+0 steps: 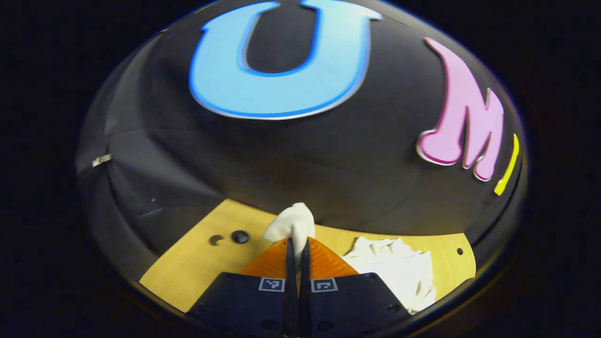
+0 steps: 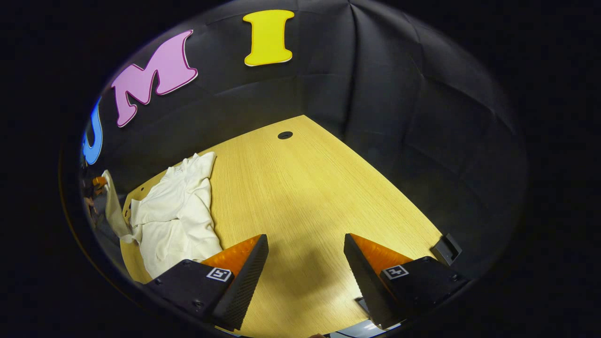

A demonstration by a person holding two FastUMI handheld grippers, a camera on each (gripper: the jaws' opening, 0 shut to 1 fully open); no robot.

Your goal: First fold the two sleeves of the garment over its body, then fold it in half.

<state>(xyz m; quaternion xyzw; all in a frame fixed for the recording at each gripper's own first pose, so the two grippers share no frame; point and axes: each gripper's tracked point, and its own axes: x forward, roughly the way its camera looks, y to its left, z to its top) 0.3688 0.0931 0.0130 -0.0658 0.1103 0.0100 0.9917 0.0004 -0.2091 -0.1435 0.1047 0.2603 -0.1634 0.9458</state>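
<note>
Left gripper view: the left gripper (image 1: 297, 244) is pinching a white sleeve (image 1: 293, 221) aloft between closed fingers. The right gripper (image 2: 305, 256) is hovering wide apart over the wooden table (image 2: 305, 188). The garment (image 2: 176, 211) is lying rumpled nearby; folding looks barely begun.

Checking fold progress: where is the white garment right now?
In the right gripper view the white garment lies crumpled at the wooden table's left side; the left gripper pinches a piece.
</note>
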